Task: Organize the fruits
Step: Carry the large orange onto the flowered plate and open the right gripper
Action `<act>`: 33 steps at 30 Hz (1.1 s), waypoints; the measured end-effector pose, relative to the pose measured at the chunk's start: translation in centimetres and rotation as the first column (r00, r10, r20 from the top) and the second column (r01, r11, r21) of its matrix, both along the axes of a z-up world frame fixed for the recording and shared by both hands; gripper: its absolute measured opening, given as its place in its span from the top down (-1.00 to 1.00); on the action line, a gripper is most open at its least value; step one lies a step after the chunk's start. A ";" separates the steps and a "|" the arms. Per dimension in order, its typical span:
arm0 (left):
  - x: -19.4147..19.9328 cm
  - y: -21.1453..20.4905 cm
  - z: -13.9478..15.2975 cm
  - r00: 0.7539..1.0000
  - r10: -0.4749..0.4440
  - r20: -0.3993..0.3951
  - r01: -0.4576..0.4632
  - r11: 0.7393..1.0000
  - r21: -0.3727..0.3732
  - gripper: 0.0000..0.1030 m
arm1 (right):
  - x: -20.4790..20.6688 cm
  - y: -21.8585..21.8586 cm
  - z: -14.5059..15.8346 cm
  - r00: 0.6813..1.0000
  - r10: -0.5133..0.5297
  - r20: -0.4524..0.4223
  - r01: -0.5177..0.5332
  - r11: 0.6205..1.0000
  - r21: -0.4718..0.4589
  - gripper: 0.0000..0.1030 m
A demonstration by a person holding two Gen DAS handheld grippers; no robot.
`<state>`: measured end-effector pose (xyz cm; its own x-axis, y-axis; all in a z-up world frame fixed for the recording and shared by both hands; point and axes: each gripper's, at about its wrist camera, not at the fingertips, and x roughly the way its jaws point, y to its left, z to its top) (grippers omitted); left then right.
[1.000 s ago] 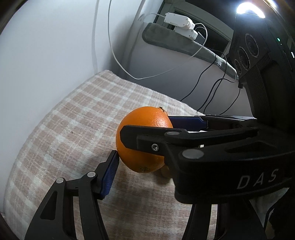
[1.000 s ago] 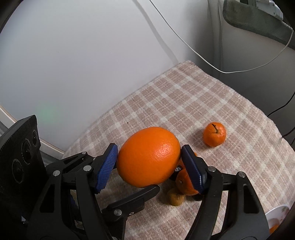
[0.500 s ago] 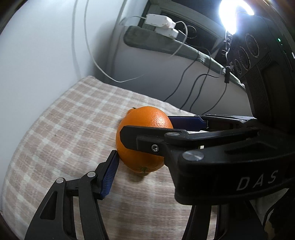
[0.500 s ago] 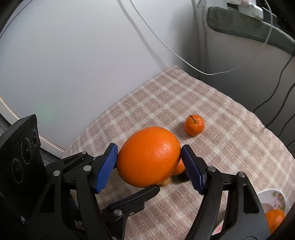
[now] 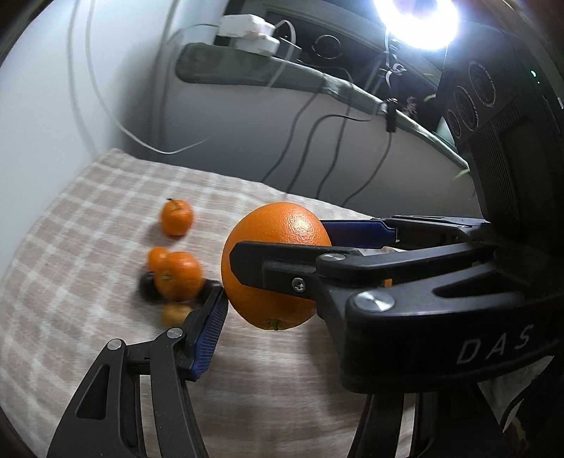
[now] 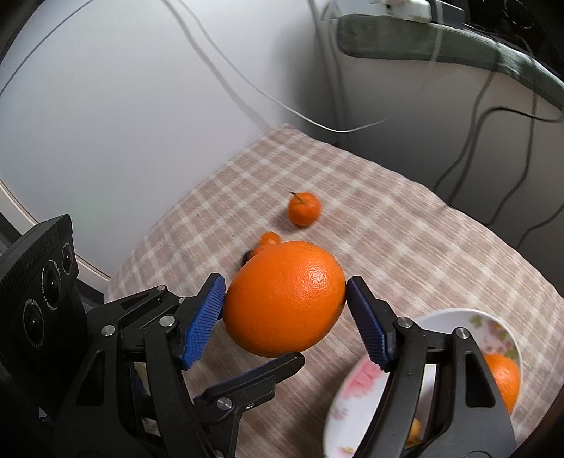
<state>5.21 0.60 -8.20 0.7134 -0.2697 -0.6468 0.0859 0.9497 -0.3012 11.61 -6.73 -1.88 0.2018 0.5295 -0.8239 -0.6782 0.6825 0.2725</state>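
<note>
Gripping one large orange (image 6: 284, 297) between both grippers' half-open jaws, pads pressed on, above checked cloth (image 6: 405, 239), near floral bowl (image 6: 359, 391).

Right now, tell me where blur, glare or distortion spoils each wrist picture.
Left wrist view: a lamp burns out the top right corner; the small oranges and checked cloth are smeared, while the big orange stays sharp. Right wrist view: the bowl is streaked; fisheye bends the ledge.
</note>
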 end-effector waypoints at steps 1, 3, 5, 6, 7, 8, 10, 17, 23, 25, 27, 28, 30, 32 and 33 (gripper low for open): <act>0.2 -0.5 0.0 1.000 -0.010 -0.002 0.010 1.000 -0.001 -0.12 | 0.1 -0.5 0.0 1.000 -0.009 -0.001 0.009 1.000 -0.002 -0.44; 0.3 -1.3 0.0 1.000 -0.025 -0.005 0.025 1.000 -0.001 -0.12 | 0.2 -1.4 0.0 1.000 -0.024 -0.002 0.024 1.000 -0.002 -0.44; 0.5 -1.9 -0.1 0.999 -0.039 -0.009 0.039 0.999 0.001 -0.12 | 0.3 -2.4 -0.1 0.999 -0.037 -0.004 0.037 0.999 -0.006 -0.44; 0.6 -2.3 -0.1 0.999 -0.048 -0.013 0.048 0.999 0.002 -0.12 | 0.3 -2.7 -0.1 0.999 -0.041 -0.004 0.041 0.999 -0.008 -0.44; 0.6 -2.5 -0.1 0.999 -0.052 -0.015 0.052 0.999 0.002 -0.12 | 0.4 -3.2 -0.2 0.999 -0.047 -0.006 0.047 0.999 -0.010 -0.44; 0.7 -2.8 -0.1 0.998 -0.059 -0.018 0.060 0.998 0.003 -0.12 | 0.5 -3.4 -0.3 0.999 -0.052 -0.008 0.051 0.999 -0.011 -0.44; 0.8 -3.4 -0.2 0.997 -0.072 -0.022 0.072 0.997 0.004 -0.12 | 0.6 -4.1 -0.5 0.998 -0.061 -0.012 0.061 0.998 -0.014 -0.44; 1.0 -4.7 -0.1 0.994 -0.100 -0.036 0.101 0.995 0.004 -0.12 | 0.8 -6.0 -0.6 0.996 -0.085 -0.024 0.084 0.996 -0.014 -0.44; 1.4 -5.5 -0.1 0.993 -0.113 -0.043 0.113 0.994 0.003 -0.12 | 0.7 -6.7 -0.7 0.995 -0.093 -0.028 0.093 0.996 -0.013 -0.44; 1.4 -5.6 -0.1 0.992 -0.119 -0.047 0.119 0.993 -0.003 -0.12 | 0.7 -6.9 -0.7 0.995 -0.095 -0.029 0.094 0.995 -0.016 -0.44; 1.4 -5.7 -0.1 0.991 -0.125 -0.049 0.125 0.992 -0.006 -0.11 | 0.7 -7.1 -0.7 0.995 -0.100 -0.029 0.099 0.995 -0.019 -0.44; 1.4 -5.8 0.0 0.990 -0.129 -0.049 0.129 0.992 -0.007 -0.11 | 0.8 -7.2 -0.7 0.994 -0.102 -0.031 0.101 0.995 -0.018 -0.44; 1.4 -6.0 0.0 0.989 -0.139 -0.050 0.139 0.990 -0.008 -0.10 | 0.9 -7.5 -0.7 0.993 -0.111 -0.034 0.110 0.994 -0.019 -0.44; 1.2 -6.2 0.4 0.988 -0.148 -0.030 0.148 0.989 -0.003 -0.08 | 0.9 -7.7 -0.5 0.992 -0.123 -0.016 0.123 0.992 -0.026 -0.44; 1.1 -6.3 0.6 0.988 -0.151 -0.022 0.151 0.988 0.004 -0.07 | 0.9 -7.8 -0.3 0.991 -0.133 0.007 0.134 0.990 -0.038 -0.44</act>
<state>6.34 -5.73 -7.56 0.6506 -0.3699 -0.6633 0.2223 0.9279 -0.2994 12.51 -14.49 -2.22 0.2725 0.4658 -0.8419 -0.5815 0.7768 0.2416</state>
